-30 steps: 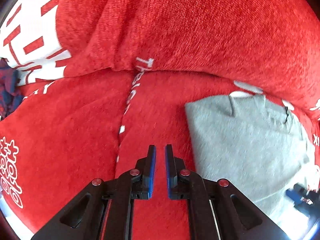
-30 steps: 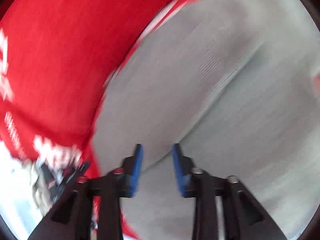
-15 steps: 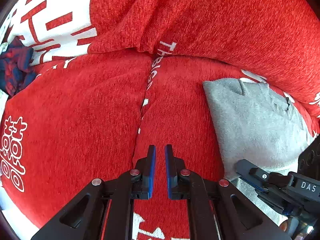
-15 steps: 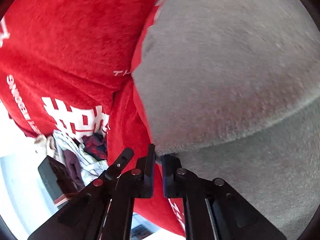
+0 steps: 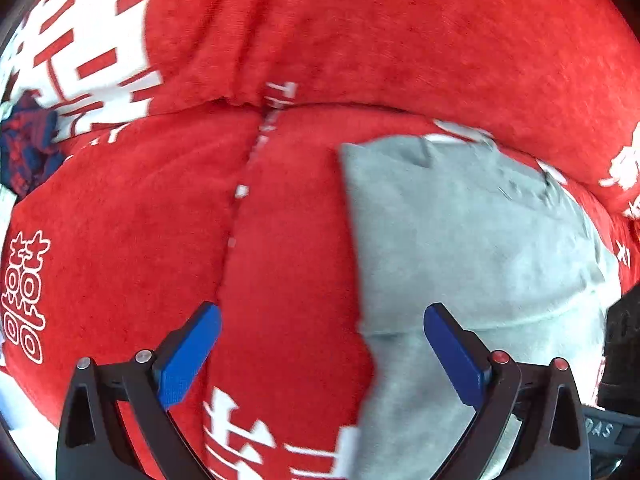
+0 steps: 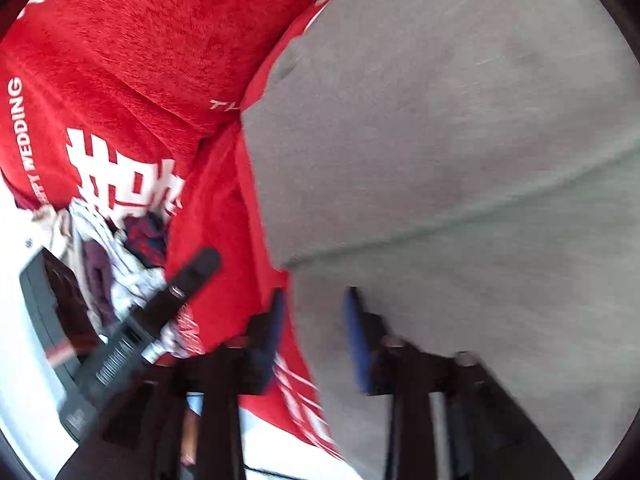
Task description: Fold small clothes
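The right gripper (image 6: 314, 340), jaws apart (blurred), straddles the grey garment's (image 6: 460, 152) left edge on the red cover (image 6: 132, 60), clothes pile (image 6: 116, 248) beyond.

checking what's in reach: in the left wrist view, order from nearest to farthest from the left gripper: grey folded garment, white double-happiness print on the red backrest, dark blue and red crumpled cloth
1. Grey folded garment: its near edge lies between the open fingers of the left gripper, on the right.
2. Dark blue and red crumpled cloth: far left edge.
3. White double-happiness print on the red backrest: upper left, behind that cloth.
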`<state>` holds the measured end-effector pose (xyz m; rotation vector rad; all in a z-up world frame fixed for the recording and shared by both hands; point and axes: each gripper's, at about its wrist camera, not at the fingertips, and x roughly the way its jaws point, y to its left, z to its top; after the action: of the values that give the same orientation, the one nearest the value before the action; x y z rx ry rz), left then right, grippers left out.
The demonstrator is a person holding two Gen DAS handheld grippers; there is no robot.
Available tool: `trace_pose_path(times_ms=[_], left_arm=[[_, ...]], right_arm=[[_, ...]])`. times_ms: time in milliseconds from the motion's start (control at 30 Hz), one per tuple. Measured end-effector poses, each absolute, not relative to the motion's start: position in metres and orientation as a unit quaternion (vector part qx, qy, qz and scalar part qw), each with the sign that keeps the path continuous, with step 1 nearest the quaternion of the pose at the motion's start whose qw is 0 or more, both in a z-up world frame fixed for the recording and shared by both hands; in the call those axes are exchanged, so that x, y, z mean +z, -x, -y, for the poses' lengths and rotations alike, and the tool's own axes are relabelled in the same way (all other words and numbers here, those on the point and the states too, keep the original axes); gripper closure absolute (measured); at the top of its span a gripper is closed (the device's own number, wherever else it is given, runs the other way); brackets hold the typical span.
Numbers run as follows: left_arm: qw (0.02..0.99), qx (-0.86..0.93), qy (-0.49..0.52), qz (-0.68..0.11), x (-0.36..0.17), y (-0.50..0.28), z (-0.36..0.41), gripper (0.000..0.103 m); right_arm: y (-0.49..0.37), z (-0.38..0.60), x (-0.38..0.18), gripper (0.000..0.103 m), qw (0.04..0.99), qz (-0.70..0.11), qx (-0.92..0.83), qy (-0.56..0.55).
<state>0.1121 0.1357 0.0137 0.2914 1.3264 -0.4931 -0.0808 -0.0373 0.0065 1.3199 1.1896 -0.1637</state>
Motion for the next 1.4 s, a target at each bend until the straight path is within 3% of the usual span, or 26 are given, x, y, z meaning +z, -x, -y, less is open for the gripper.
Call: trace_pose_path(times_ms=[433,833,867,933,1000,1400], left_arm=[[0.700,-0.254,-0.183,-0.642,0.006,-0.056,-0.074,0.002],[0.707,-0.311,-0.195,-0.605,0.019,-0.011,0.015,0.002],[0.710,-0.316,-0.193,-0.600,0.021,-0.009,0.023,0.002],[0.712,-0.323,-0.190,-0.593,0.023,-0.009,0.035,0.002],[0.711,-0.328,-0.195,-0.591,0.022,-0.007,0.046,0.002],[0.680,-0.322,-0.245,-0.612,0.000,0.019,0.065,0.002]], right_arm=[[0.199,0.115,0.033,0.056,0.613,-0.523,-0.178,-0.566],[0.245,0.250,0.007,0.057,0.605,-0.395,-0.303,-0.621],[0.244,0.259,0.003,0.058,0.600,-0.387,-0.309,-0.628],[0.244,0.270,0.001,0.081,0.598,-0.377,-0.314,-0.634],[0.241,0.276,0.000,0.093,0.599,-0.384,-0.313,-0.628],[0.254,0.276,0.004,0.094,0.619,-0.425,-0.275,-0.601]])
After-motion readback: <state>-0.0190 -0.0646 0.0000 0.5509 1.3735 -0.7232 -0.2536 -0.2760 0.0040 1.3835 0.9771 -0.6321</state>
